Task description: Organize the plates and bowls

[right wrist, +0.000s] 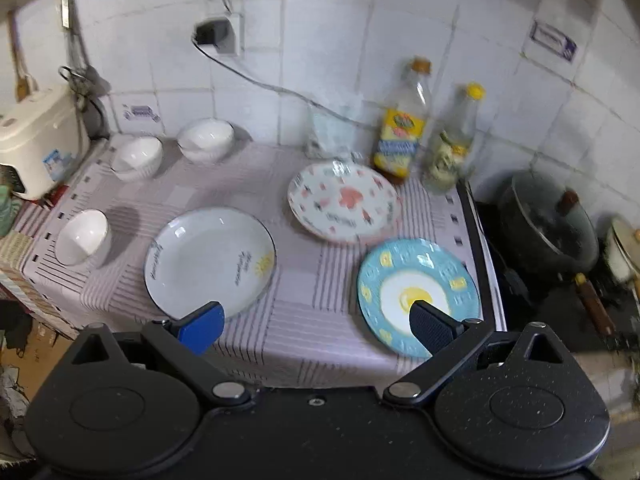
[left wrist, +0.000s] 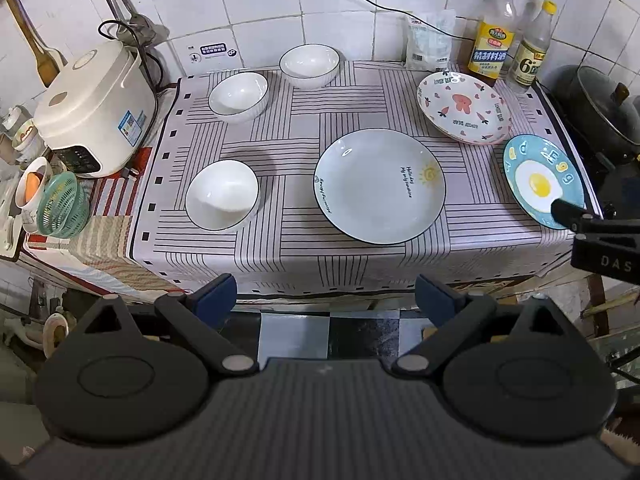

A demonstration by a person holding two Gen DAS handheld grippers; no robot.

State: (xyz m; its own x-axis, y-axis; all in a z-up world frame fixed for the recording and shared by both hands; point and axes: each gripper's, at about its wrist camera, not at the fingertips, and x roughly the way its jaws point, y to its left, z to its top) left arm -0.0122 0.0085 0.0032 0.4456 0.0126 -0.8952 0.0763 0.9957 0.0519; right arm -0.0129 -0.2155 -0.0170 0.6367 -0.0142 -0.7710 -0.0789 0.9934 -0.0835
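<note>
Three white bowls stand on the striped cloth: one near the front left [left wrist: 222,195] [right wrist: 83,237], two at the back [left wrist: 239,97] [left wrist: 309,65]. A large pale plate with a sun drawing [left wrist: 379,186] [right wrist: 210,261] lies in the middle. A pink-patterned plate [left wrist: 464,108] [right wrist: 344,201] lies behind a blue fried-egg plate [left wrist: 540,180] [right wrist: 416,294]. My left gripper [left wrist: 326,300] is open and empty, held before the table's front edge. My right gripper [right wrist: 316,326] is open and empty, one finger over the egg plate's near rim; it also shows in the left wrist view [left wrist: 592,232].
A white rice cooker [left wrist: 94,110] stands at the left edge, with a green basket [left wrist: 62,206] beside it. Two bottles [left wrist: 492,30] [left wrist: 530,48] and a bag stand against the tiled back wall. A dark lidded pot [right wrist: 548,224] sits on the stove at the right.
</note>
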